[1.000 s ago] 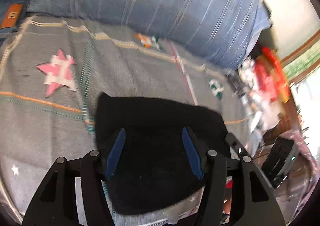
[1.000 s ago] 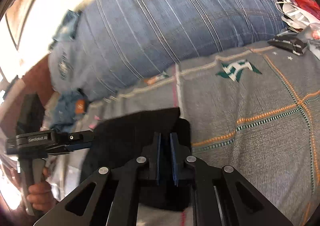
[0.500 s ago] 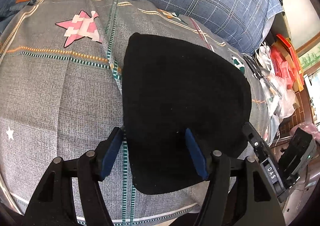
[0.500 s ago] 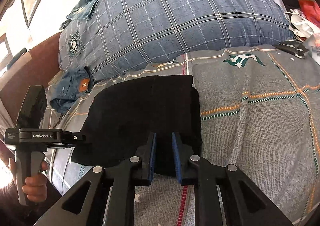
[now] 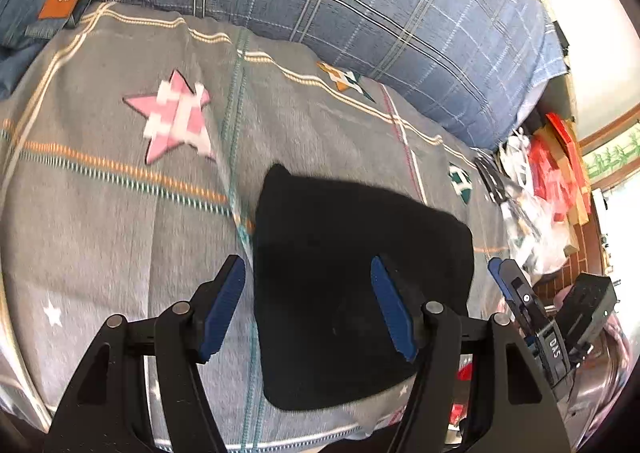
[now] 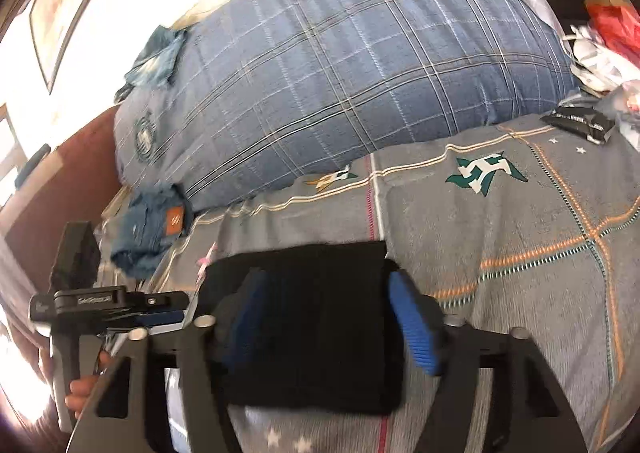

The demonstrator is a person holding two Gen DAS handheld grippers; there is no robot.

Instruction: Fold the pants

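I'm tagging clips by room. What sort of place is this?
Most likely a bedroom: a grey patterned bedspread, a big blue plaid pillow at its head, and folded black pants on it.

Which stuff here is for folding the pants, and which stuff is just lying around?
For the job:
- black pants, folded on the gray bedspread
- left gripper, open
- right gripper, just opened, pants beneath

Just lying about:
- blue plaid pillow
- jeans
- red bags

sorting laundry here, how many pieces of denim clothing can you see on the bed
2: folded jeans with an orange patch beside the plaid pillow's lower left end, and a denim piece on the pillow's upper left. More may be hidden.
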